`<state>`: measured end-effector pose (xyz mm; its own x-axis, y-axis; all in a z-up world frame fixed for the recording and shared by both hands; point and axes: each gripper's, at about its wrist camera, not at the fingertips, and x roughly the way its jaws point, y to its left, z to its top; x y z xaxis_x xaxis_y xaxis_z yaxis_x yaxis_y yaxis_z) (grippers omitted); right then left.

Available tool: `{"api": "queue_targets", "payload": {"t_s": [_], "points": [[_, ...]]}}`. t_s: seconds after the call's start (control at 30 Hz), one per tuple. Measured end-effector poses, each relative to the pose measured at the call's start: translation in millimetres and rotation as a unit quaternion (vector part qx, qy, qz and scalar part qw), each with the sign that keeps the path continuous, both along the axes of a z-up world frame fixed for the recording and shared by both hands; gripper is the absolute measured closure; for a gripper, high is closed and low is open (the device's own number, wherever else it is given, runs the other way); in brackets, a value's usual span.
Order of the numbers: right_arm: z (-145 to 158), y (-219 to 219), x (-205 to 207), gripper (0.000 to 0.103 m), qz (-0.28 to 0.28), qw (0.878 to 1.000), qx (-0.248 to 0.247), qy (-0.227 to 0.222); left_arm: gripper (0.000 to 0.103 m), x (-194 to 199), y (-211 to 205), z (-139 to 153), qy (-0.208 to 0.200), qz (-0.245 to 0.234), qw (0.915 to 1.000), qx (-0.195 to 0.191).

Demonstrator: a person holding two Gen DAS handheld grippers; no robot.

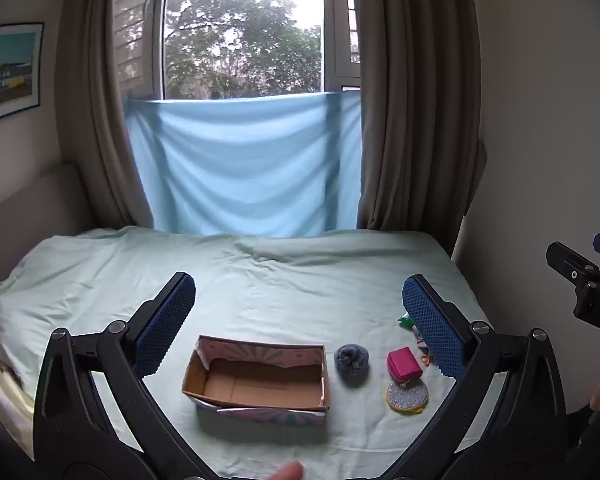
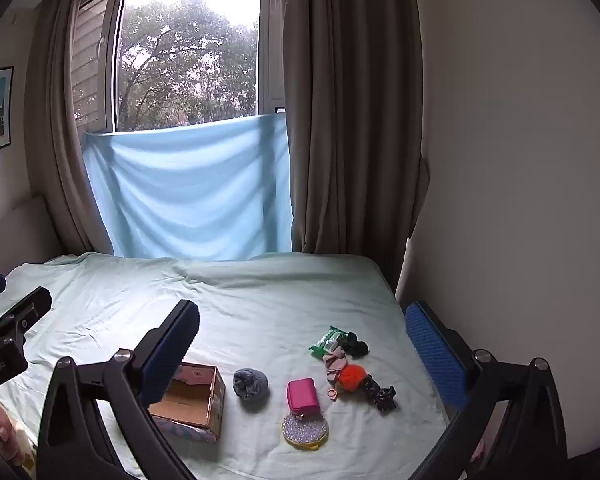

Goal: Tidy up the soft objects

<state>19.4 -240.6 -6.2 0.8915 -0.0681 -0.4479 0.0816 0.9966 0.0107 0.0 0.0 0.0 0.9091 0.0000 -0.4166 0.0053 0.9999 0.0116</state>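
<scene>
An empty cardboard box [image 1: 256, 380] [image 2: 196, 400] sits on the pale green bed sheet [image 1: 260, 280]. To its right lie a grey rolled sock [image 1: 351, 359] [image 2: 251, 385], a pink pouch [image 1: 403, 364] [image 2: 302, 397] and a glittery round mirror [image 1: 407, 396] [image 2: 305, 429]. Farther right are a green wipes pack [image 2: 327, 340], a dark scrunchie [image 2: 356, 346], a pink cloth [image 2: 334, 362], an orange pom-pom [image 2: 351, 377] and a black patterned scrunchie [image 2: 378, 394]. My left gripper [image 1: 300, 328] hovers open above the box. Over the small items, my right gripper [image 2: 304, 348] is open, holding nothing.
A light blue cloth [image 1: 244, 164] hangs below the window between brown curtains [image 2: 340, 120]. A wall [image 2: 520, 160] runs along the bed's right edge. A picture [image 1: 8, 72] hangs at left. A person's fingertip [image 1: 288, 470] shows at the bottom.
</scene>
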Motion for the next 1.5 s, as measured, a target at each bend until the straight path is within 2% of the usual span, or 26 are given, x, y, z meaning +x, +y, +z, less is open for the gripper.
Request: {"api": "queue_targets", "payload": {"t_s": [0.23, 0.4, 0.93, 1.5], "points": [[2.4, 2.2, -1.2, 0.000, 0.003, 1.000, -0.001, 0.000, 0.000, -2.1, 2.3, 2.0, 0.003, 0.001, 1.0000, -0.008], [0.5, 3.3, 1.1, 0.000, 0.003, 1.000, -0.001, -0.003, 0.000, 6.1, -0.3, 3.2, 0.015, 0.001, 0.9999, 0.003], [4.1, -1.6, 0.9, 0.000, 0.008, 1.000, 0.006, -0.005, 0.000, 1.0, 3.4, 3.1, 0.007, 0.006, 0.9999, -0.007], [3.4, 2.7, 3.2, 0.000, 0.000, 1.000, 0.004, -0.003, 0.000, 5.2, -0.9, 2.3, 0.008, 0.000, 1.0000, 0.000]]}}
